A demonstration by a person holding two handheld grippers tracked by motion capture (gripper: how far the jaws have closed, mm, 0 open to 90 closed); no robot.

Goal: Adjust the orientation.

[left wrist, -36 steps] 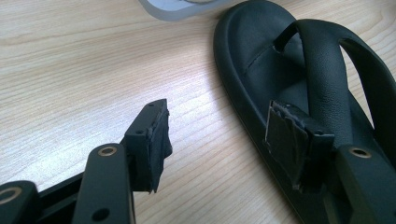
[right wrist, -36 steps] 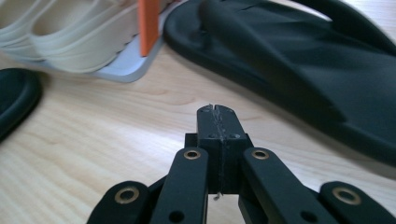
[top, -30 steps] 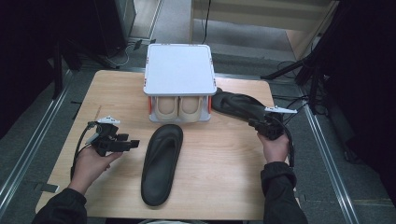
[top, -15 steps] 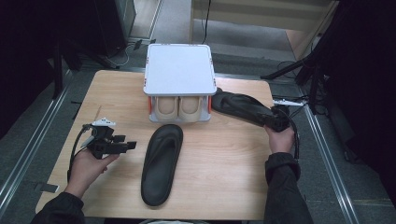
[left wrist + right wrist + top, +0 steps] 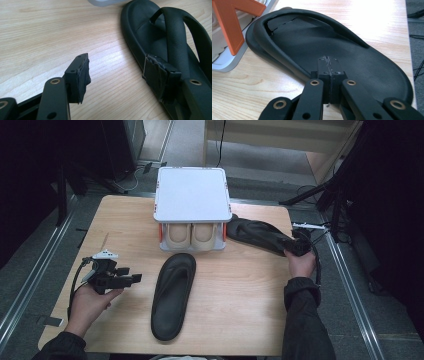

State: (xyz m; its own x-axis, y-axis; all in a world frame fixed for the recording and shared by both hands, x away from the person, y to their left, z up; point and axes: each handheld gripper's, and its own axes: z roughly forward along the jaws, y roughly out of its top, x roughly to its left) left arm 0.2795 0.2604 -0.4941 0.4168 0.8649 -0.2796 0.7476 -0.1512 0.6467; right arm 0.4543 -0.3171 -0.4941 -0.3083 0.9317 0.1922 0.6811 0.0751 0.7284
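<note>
High cam overhead; gripper cams low, close, sharing table (image 5: 240, 290).

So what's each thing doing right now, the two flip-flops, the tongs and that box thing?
Black rubber flip-flop in the middle: flat on the wooden table, strap up, untouched.
Black flip-flop on the right: lying beside the rack, right tongs at its edge.
White-topped rack with orange posts: standing, beige shoes inside.
Left tongs: open, nothing between them.
Right tongs: shut, over the flip-flop.

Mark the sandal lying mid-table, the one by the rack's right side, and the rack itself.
Middle sandal (image 5: 172, 295): high view, on its footbed below the strap.
Right sandal (image 5: 257, 234): high view, on its upper middle.
Rack (image 5: 192, 195): high view, on its flat grey top.
</note>
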